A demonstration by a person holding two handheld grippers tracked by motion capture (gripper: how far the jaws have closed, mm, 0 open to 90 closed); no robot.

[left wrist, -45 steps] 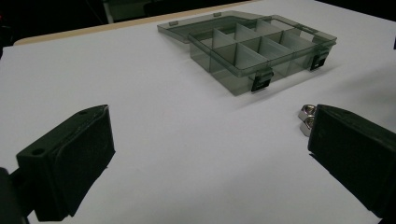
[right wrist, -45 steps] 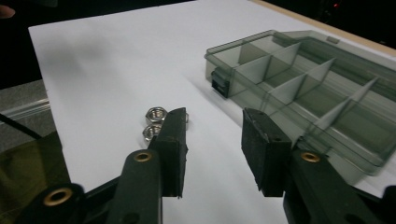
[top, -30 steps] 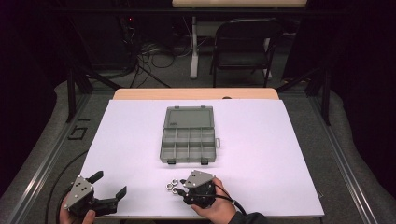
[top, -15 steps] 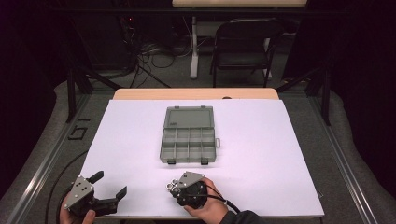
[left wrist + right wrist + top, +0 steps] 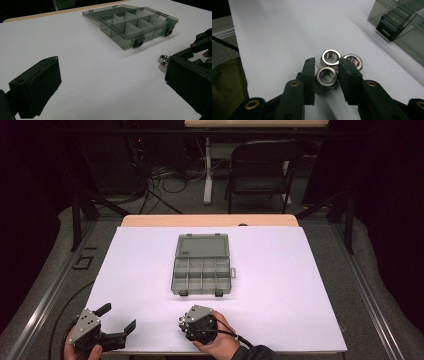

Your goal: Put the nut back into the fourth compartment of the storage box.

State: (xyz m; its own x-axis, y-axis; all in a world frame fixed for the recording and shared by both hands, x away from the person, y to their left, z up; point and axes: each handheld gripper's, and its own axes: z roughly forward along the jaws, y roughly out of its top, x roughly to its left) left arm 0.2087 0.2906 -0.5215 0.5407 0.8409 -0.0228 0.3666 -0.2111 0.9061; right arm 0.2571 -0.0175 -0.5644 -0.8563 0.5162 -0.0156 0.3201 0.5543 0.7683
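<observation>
Right gripper view: right gripper (image 5: 326,75) is sitting low over three steel hex nuts on the white table cover (image 5: 274,32). Nearest nut (image 5: 326,78) is lying flat between the two black pads, which are closing in on its sides, looks clamped, w/ the left pad tight against it. Second nut (image 5: 331,58) is touching it just ahead, third nut (image 5: 353,61) is lying beside the right pad's tip. Latch (image 5: 391,25) of the grey plastic organizer box is showing top right.

High view: right gripper (image 5: 187,324) is working at the table's near edge, just in front of the organizer box (image 5: 202,266), whose lid is lying open and flat behind its compartments. Left gripper (image 5: 116,322) is resting near the front left corner, fingers spread wide apart, nothing between them.

Left gripper view: left gripper's jaws are standing well apart over bare cover; two nuts are showing beside the right jaw, w/ the box (image 5: 136,26) farther back.
</observation>
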